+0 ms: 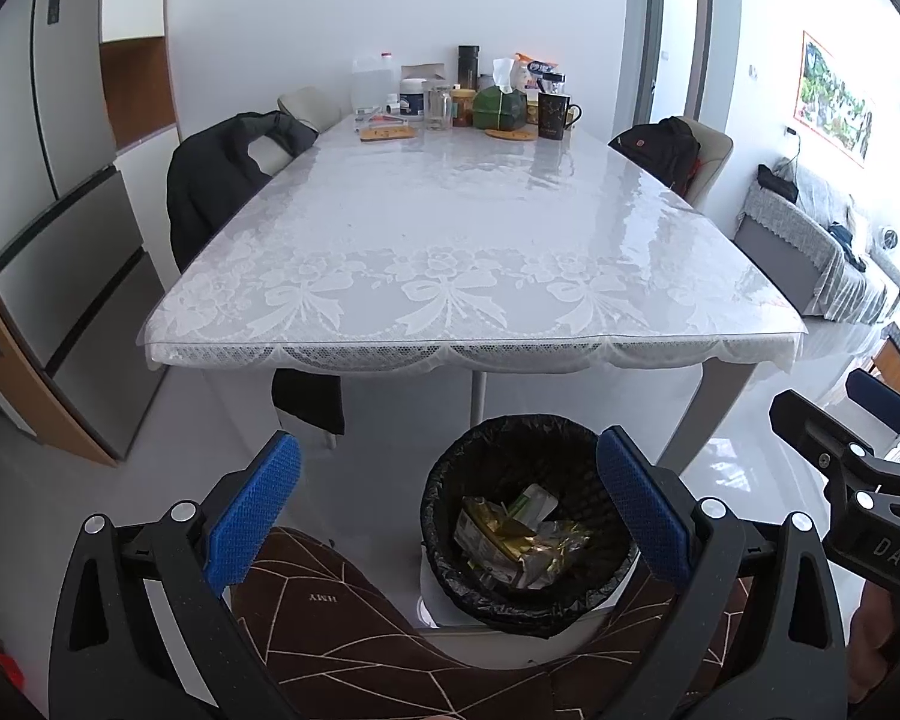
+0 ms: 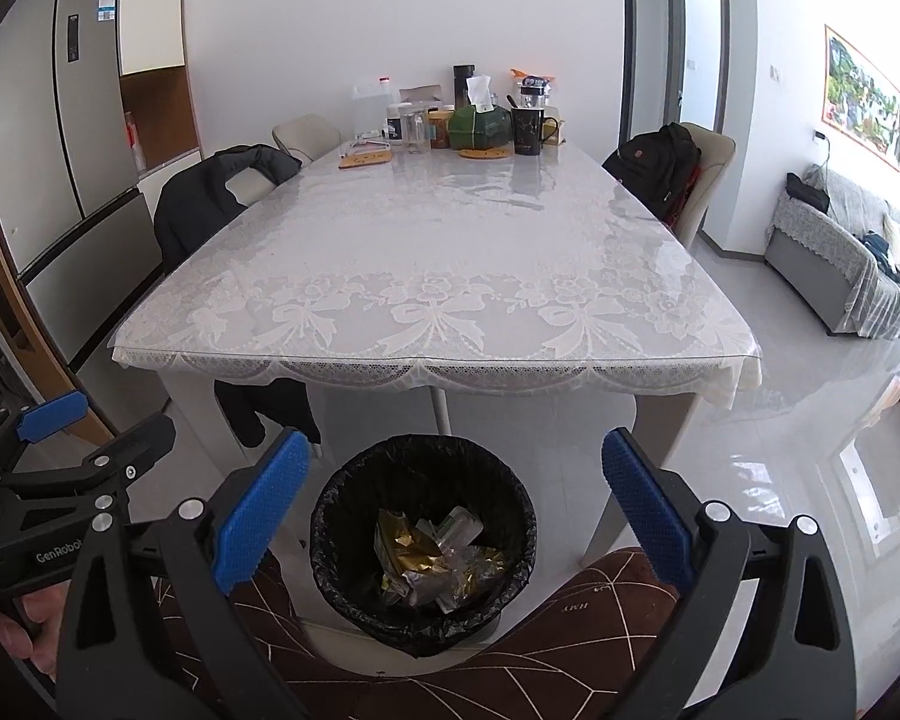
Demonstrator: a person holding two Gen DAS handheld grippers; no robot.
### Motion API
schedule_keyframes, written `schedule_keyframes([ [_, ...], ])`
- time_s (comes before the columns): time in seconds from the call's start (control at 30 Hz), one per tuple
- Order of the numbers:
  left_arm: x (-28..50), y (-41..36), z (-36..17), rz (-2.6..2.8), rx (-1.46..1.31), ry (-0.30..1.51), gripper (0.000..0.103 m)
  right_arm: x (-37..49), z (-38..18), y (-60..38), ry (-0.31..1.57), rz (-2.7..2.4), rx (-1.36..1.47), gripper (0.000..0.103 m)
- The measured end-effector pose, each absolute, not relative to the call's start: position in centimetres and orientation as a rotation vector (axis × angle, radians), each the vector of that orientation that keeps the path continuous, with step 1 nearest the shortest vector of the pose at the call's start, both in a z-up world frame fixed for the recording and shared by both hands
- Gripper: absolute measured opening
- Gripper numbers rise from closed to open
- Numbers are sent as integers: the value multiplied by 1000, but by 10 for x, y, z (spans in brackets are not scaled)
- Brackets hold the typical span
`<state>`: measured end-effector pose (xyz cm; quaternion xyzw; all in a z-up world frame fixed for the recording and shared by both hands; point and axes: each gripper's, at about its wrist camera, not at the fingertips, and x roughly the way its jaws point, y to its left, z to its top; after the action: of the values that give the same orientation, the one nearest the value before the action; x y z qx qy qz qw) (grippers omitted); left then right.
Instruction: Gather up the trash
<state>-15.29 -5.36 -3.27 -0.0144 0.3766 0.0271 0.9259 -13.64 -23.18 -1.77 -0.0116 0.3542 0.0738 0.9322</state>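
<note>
A round bin with a black liner [image 1: 450, 564] stands on the floor below the table's near edge; it also shows in the right wrist view [image 2: 330, 564]. Crumpled gold and white wrappers [image 1: 519, 534] lie inside it, also seen in the right wrist view [image 2: 435, 561]. My left gripper [image 1: 447, 513] is open and empty, held above the bin. My right gripper [image 2: 453, 513] is open and empty, also above the bin. Each gripper shows at the edge of the other's view.
A long table with a lace cloth under clear plastic [image 1: 462, 240] fills the middle. Bottles, jars, a tissue box and a black mug [image 1: 555, 114] crowd its far end. Chairs with a dark jacket [image 1: 222, 180] and backpack [image 1: 666, 150] flank it. A fridge [image 1: 60, 180] stands left, a sofa [image 1: 822, 252] right.
</note>
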Motion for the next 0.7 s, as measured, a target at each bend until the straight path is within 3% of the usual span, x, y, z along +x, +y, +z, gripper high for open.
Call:
schedule_keyframes([
  [0.7,-151,-52,-34,54,-34,777,97,-136,-22,-231,738,148,-27,94],
])
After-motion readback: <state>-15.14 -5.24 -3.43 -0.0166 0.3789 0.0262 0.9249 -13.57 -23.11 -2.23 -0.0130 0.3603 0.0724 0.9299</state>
